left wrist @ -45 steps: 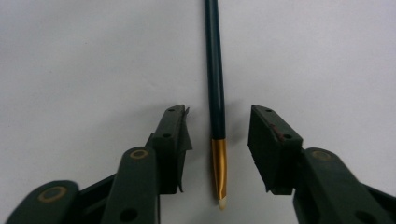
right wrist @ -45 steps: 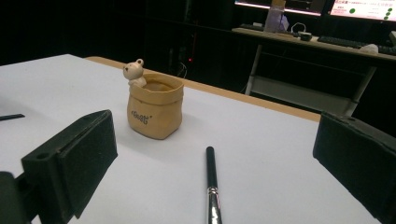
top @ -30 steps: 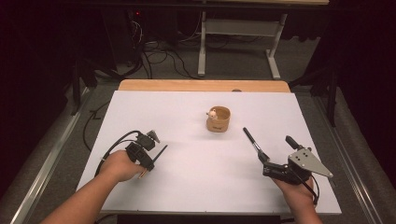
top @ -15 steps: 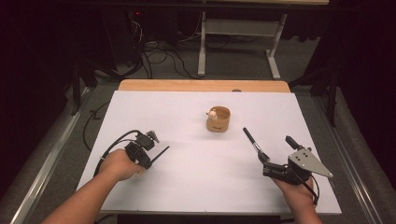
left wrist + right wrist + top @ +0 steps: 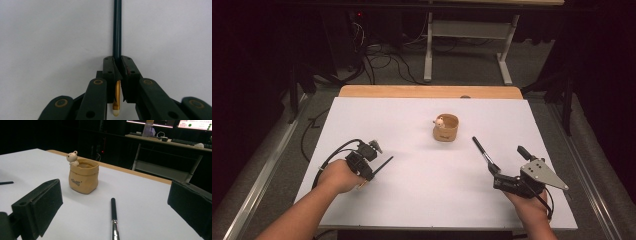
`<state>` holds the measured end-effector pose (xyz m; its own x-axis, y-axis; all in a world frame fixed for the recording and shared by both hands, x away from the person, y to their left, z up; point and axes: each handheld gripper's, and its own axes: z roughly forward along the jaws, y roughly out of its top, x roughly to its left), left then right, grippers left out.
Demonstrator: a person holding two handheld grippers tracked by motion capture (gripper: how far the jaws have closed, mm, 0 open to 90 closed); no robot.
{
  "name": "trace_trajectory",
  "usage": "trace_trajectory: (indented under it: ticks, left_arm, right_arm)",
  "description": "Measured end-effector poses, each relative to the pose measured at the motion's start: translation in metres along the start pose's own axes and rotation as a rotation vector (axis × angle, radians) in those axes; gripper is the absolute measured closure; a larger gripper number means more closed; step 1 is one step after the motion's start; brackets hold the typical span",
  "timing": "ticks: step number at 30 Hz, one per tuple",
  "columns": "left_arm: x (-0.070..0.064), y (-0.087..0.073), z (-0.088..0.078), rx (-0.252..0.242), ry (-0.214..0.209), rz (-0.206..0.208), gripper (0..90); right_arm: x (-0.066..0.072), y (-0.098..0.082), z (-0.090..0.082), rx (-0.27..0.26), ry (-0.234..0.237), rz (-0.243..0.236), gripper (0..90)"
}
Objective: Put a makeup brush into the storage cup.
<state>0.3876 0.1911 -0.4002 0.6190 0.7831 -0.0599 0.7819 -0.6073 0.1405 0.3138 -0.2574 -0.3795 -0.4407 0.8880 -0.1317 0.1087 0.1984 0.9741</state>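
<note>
Fingers (image 5: 117,72) clamping forward-pointing brush (image 5: 117,27)

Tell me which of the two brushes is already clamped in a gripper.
The brush in the left gripper, pinched between shut jaws. The other brush lies loose on the table between the right gripper's open jaws.

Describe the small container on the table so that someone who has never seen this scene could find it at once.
On the white table, look past the middle, toward the far wooden edge. There stands a tan sack-shaped pot, open at the top, apart from both grippers. A tiny pale bear figure perched on its rim sets it apart from the thin dark brushes nearby.
</note>
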Motion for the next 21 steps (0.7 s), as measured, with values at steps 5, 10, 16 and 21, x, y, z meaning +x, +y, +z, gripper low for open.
trace_trajectory:
  ticks: [5, 10, 16, 21]
  left_arm:
    - [-0.001, 0.000, 0.000, -0.005, 0.005, 0.007, 82.8]
    - [0.000, -0.001, -0.002, -0.040, -0.010, 0.003, 82.8]
    - [0.000, 0.001, -0.009, -0.045, -0.027, 0.008, 82.9]
    - [0.000, 0.003, -0.017, -0.034, -0.047, 0.013, 82.9]
  right_arm:
    - [0.000, -0.001, 0.001, 0.007, 0.003, 0.001, 1.3]
    - [0.001, 0.000, 0.000, 0.001, 0.000, -0.002, 1.3]
    - [0.000, 0.000, 0.000, 0.005, -0.006, 0.002, 1.3]
    - [0.000, -0.001, 0.000, 0.012, -0.011, 0.006, 1.3]
